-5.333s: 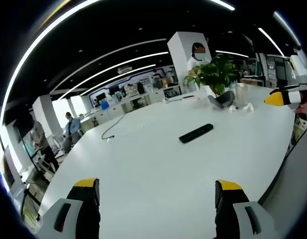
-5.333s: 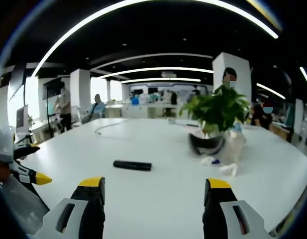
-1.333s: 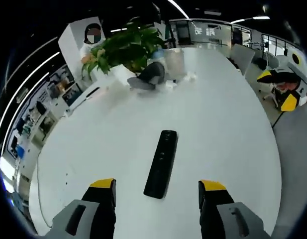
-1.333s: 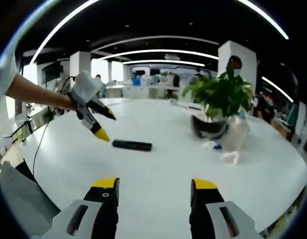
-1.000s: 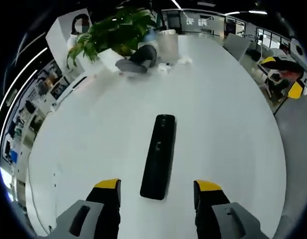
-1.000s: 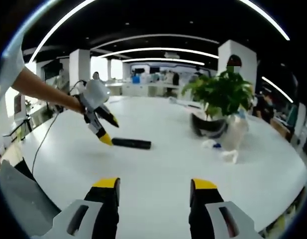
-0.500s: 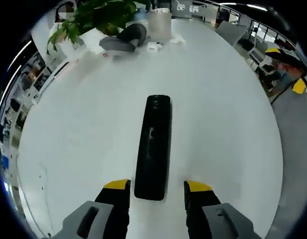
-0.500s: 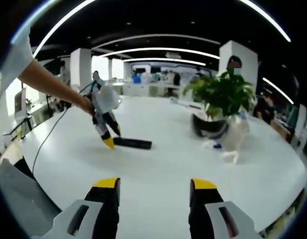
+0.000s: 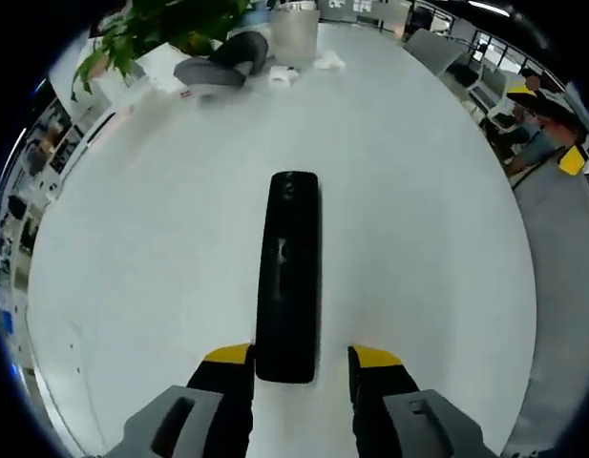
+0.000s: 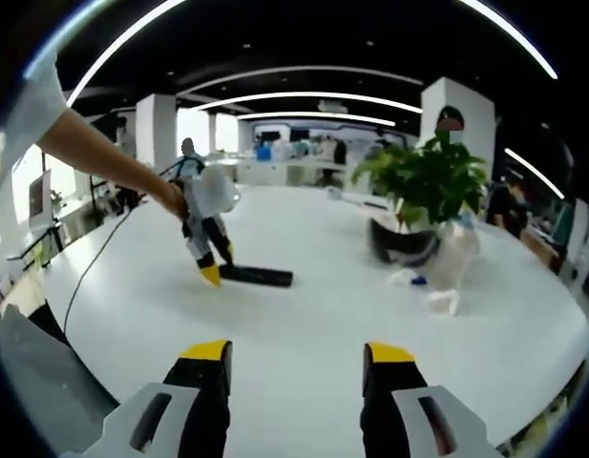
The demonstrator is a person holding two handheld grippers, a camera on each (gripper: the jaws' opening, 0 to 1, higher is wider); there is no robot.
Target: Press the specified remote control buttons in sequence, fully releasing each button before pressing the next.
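You are at the very start of the job, as far as can be judged: no button looks pressed yet, and the whole sequence of presses and full releases is still ahead of you. The wide, smooth white table (image 9: 447, 248) with its rounded edge carries everything, a matte surface that throws soft reflections. At its far side stands a leafy green potted plant (image 10: 423, 186), and at its foot lie a dark grey rounded headset-like object (image 10: 399, 250), a translucent plastic cup or bottle (image 10: 453, 262) and some crumpled white scraps (image 10: 437, 298); what exactly those scraps are is too small to tell. Your target, the long, slim black plastic remote control (image 9: 288, 277), lies flat on the open table well apart from that clutter, its top dark and slightly glossy, with markings too blurred to read as individual buttons. Your left gripper (image 9: 299, 359), grey-bodied with yellow-capped black tips, has its jaws apart and straddling the near end of the remote, one tip on each side and just beside it; whether they touch it cannot be told. In the right gripper view that tool is angled down at the remote's end. Your right gripper (image 10: 296, 355) hangs over bare table near you, jaws spread and holding nothing.
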